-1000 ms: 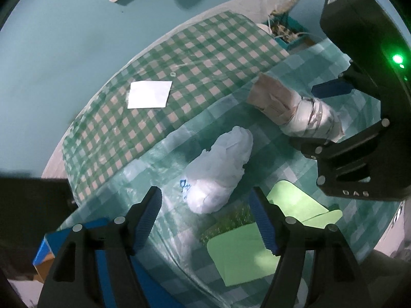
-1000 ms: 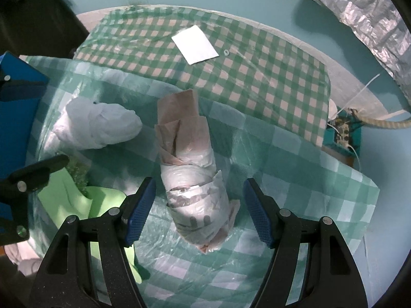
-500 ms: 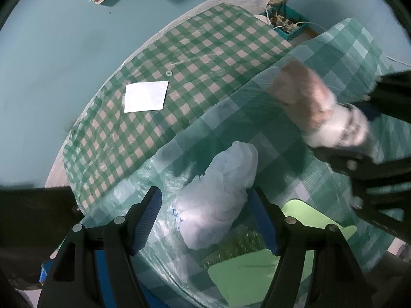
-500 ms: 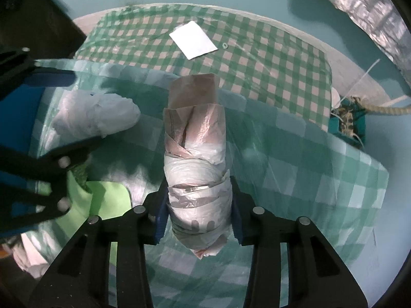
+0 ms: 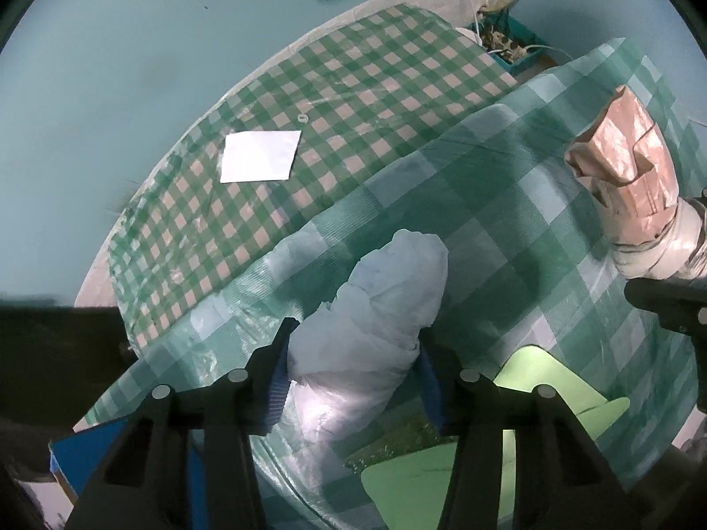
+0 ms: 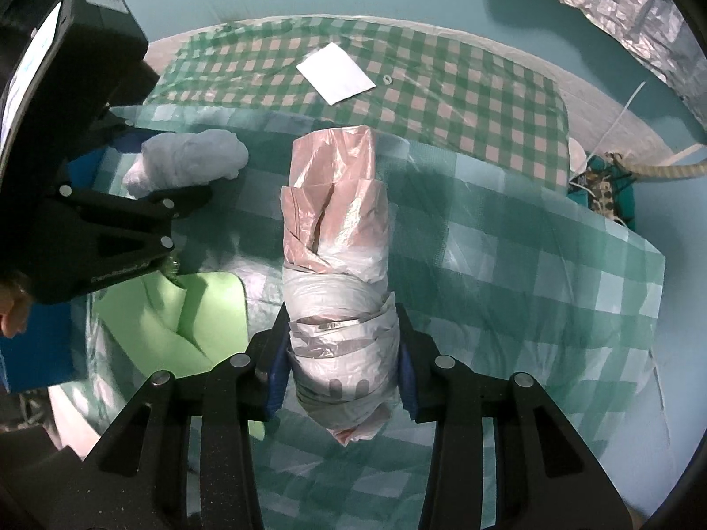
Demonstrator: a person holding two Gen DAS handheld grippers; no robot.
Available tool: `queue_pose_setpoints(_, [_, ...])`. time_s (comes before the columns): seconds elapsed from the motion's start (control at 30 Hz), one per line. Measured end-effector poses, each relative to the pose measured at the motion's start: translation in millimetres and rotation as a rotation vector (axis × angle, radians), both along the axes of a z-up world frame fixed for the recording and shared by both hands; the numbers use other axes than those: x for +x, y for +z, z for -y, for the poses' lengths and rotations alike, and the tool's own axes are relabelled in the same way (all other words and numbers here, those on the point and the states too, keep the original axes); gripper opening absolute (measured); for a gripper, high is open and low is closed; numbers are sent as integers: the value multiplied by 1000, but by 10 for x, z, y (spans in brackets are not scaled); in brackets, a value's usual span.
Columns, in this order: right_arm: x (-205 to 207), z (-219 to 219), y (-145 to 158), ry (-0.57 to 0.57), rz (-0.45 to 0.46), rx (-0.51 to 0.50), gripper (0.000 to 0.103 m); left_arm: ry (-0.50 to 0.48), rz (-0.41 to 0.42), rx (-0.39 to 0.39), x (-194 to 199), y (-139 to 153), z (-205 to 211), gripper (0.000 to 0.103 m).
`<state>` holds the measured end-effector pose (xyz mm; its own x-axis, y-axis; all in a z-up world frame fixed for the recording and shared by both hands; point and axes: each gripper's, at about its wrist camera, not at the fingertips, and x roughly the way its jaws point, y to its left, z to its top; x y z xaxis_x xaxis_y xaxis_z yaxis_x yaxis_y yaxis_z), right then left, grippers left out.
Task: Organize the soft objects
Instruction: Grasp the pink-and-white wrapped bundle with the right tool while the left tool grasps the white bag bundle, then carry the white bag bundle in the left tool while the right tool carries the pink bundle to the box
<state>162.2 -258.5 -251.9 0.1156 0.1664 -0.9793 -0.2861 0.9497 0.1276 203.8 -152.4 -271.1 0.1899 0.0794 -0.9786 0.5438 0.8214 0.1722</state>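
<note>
Since a second ago both grippers have closed: the left gripper (image 5: 353,380), then spread wide around the white plastic bundle (image 5: 375,309), now has its blue pads pressed against the bundle's sides, and the right gripper (image 6: 340,362), then open either side of the pink-and-white wrapped roll (image 6: 338,247), now clamps the roll's white lower end. In the left wrist view, a white paper sheet (image 5: 260,155) lies at about 10 o'clock on the small-check green tablecloth (image 5: 353,101); the white bundle sits at centre on the large-check teal cloth (image 5: 508,203), running from the pads up toward 1 o'clock; green foam sheets (image 5: 552,375) lie at about 4 o'clock, just beside the bundle's near end; the roll shows at 3 o'clock, its pink end pointing toward 12. In the right wrist view, the left gripper's black body fills 9 to 10 o'clock with the white bundle held at its tip, near the roll but apart from it; the roll runs from the pads straight up toward 12 o'clock above the teal cloth; a teal box (image 6: 614,194) with cables stands at 2 o'clock beyond the table edge.
</note>
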Motion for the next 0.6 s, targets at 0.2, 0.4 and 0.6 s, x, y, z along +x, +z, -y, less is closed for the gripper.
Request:
queue_pose_setpoints(0.2, [-33, -44, 100, 0, 4, 8, 40, 29, 26, -21, -94, 162, -107, 50])
queue_pose_setpoints(0.4, [-110, -84, 234, 13, 10, 5, 40, 76, 78, -48, -273, 438, -253, 50])
queue_pose_setpoints(0.6, [-171, -82, 369, 20, 16, 11, 40, 101, 117, -56, -552, 703, -378, 50])
